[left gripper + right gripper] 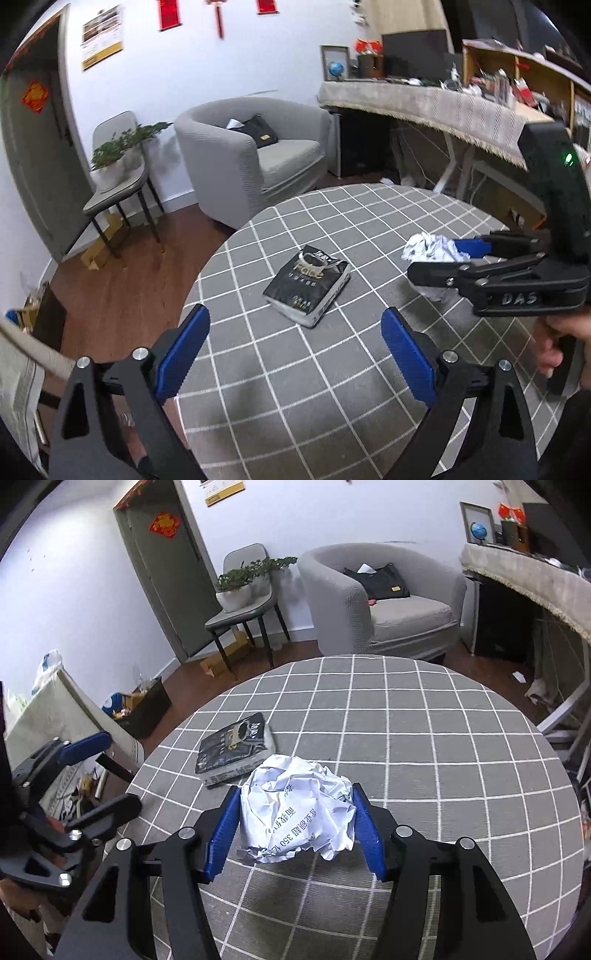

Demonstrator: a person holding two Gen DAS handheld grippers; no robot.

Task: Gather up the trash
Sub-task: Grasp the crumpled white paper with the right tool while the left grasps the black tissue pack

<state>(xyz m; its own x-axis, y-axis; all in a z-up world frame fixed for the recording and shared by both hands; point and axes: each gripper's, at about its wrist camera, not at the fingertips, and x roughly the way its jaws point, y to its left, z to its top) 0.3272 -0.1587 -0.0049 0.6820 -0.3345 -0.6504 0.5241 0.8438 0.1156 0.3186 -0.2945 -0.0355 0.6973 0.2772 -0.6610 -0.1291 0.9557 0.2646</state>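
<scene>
A crumpled white paper ball (295, 805) with printed text sits between the blue pads of my right gripper (293, 794), which is shut on it just above the round table. The same ball (432, 251) and right gripper (436, 258) show at the right of the left wrist view. A black tissue pack (310, 284) lies flat on the grey checked tablecloth (332, 369), also seen in the right wrist view (236, 749). My left gripper (295, 325) is open and empty, just short of the pack.
A grey armchair (258, 155) with a black bag stands beyond the table. A chair with a potted plant (114, 162) is at the left wall. A cluttered covered desk (443, 103) runs along the right. A dark box of clutter (144, 709) sits on the floor.
</scene>
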